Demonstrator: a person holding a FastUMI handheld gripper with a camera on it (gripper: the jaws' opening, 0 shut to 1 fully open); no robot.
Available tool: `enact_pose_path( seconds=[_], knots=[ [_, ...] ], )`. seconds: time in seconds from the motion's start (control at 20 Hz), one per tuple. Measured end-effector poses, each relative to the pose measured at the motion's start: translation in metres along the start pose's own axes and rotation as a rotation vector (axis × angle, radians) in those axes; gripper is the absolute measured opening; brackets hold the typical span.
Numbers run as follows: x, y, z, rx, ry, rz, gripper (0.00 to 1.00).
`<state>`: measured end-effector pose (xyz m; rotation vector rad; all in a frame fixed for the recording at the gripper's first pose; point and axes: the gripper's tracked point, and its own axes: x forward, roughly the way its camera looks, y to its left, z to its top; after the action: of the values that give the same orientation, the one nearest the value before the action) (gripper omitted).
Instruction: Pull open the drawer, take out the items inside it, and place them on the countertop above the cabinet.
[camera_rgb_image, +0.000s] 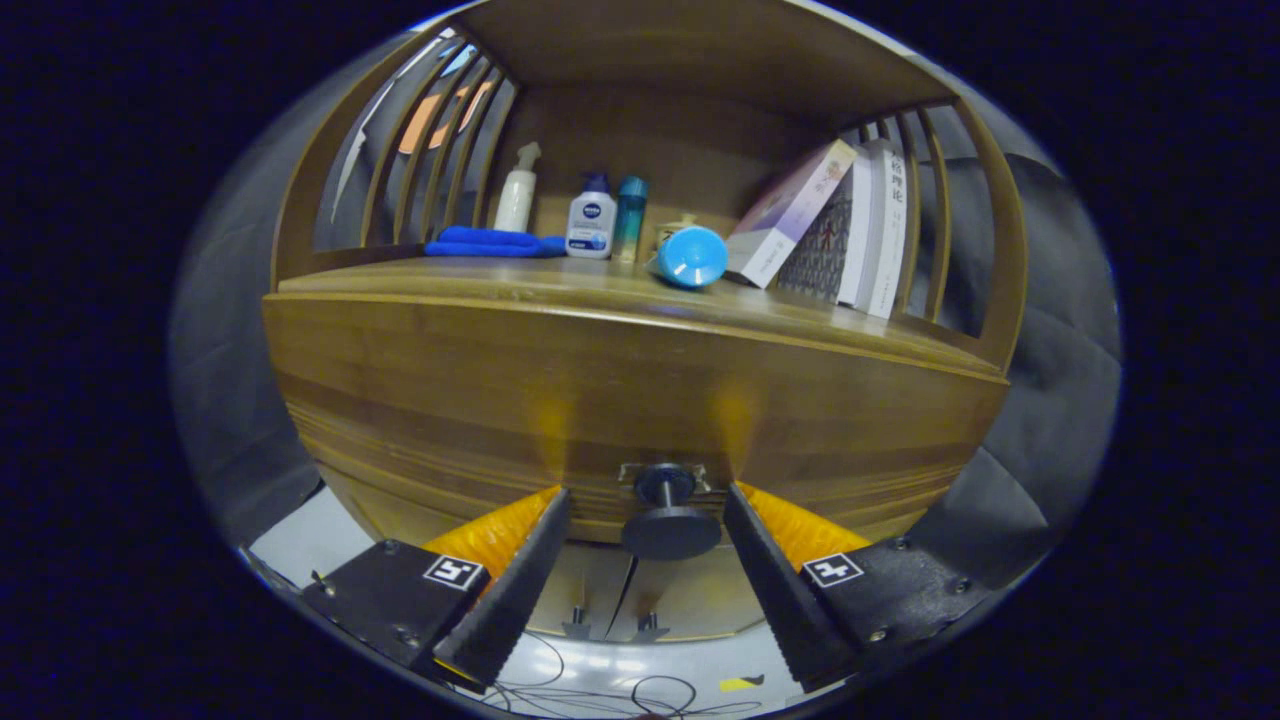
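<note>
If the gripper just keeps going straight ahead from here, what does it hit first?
Most likely the drawer knob: it sits between the open gripper fingers, apart from both. The fingertips look close to the drawer front either side of it; depth is unclear, so they might touch wood about then.

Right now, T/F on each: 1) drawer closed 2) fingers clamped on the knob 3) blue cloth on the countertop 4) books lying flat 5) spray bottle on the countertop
1) True: the drawer front sits flush with the cabinet.
2) False: the gripper is open; the knob sits between the fingers with gaps on both sides.
3) True: the blue cloth lies on the countertop.
4) False: the books stand leaning.
5) True: the spray bottle stands behind the cloth.
</note>
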<state>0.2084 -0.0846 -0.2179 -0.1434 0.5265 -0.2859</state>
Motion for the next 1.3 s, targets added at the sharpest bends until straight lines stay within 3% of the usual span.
enact_pose_path(
  seconds=[0.3,0.7,1.05,1.3],
  knots=[
    [-0.044,-0.005,-0.002,0.03,-0.011,0.043,1.0],
    [-0.171,-0.025,-0.004,0.058,-0.135,0.127,1.0],
    [-0.266,-0.062,0.015,0.094,-0.259,0.11,1.0],
    [-0.309,-0.072,0.016,0.104,-0.321,0.137,1.0]
  ],
)
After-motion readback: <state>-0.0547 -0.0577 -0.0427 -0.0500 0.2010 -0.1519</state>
